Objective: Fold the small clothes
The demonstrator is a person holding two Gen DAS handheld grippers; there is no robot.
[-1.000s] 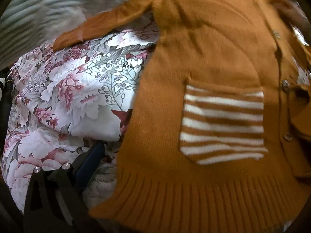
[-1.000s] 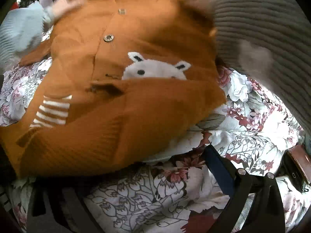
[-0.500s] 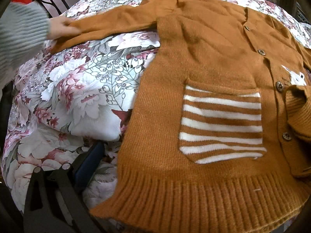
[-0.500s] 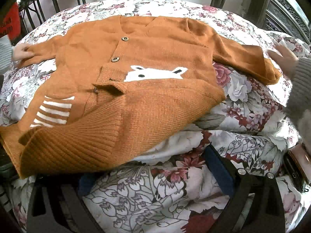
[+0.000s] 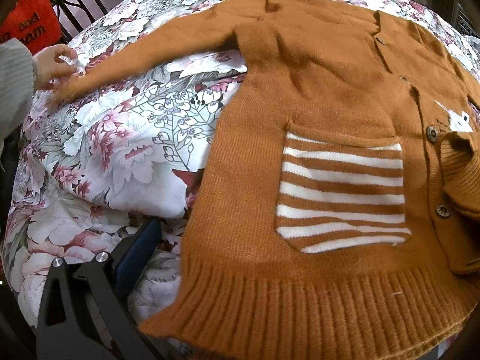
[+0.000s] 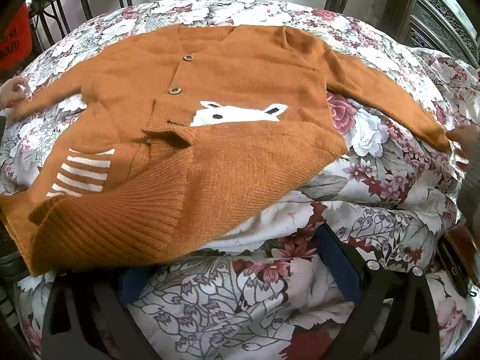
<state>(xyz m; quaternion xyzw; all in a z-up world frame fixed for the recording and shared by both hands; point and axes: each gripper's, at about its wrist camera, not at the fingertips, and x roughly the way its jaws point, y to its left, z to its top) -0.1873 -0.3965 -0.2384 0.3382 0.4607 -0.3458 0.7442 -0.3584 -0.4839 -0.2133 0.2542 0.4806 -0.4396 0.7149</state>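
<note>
A small orange knit cardigan (image 6: 240, 69) lies front up on a floral cloth, sleeves spread. It has a striped pocket (image 5: 342, 192), brown buttons and a white animal face (image 6: 237, 114). Its lower right front is folded up over the face. The right gripper (image 6: 240, 282) lies on the cloth just below the cardigan, open and empty. In the left wrist view only the left finger (image 5: 138, 258) shows, beside the hem; the other is hidden under the ribbed hem (image 5: 300, 309). A bare hand (image 5: 54, 63) touches the left cuff, another hand (image 6: 465, 138) the right cuff.
The floral cloth (image 6: 375, 198) covers a round table. A brown phone case (image 6: 459, 252) lies at the right edge. Metal chair frames (image 5: 78, 6) and a red object (image 5: 30, 24) stand behind on the left, a carved screen (image 6: 441, 18) on the right.
The grey-sleeved arms that were over the cardigan have pulled back to the cuffs and drawn both sleeves out straight. Both grippers have stayed still.
</note>
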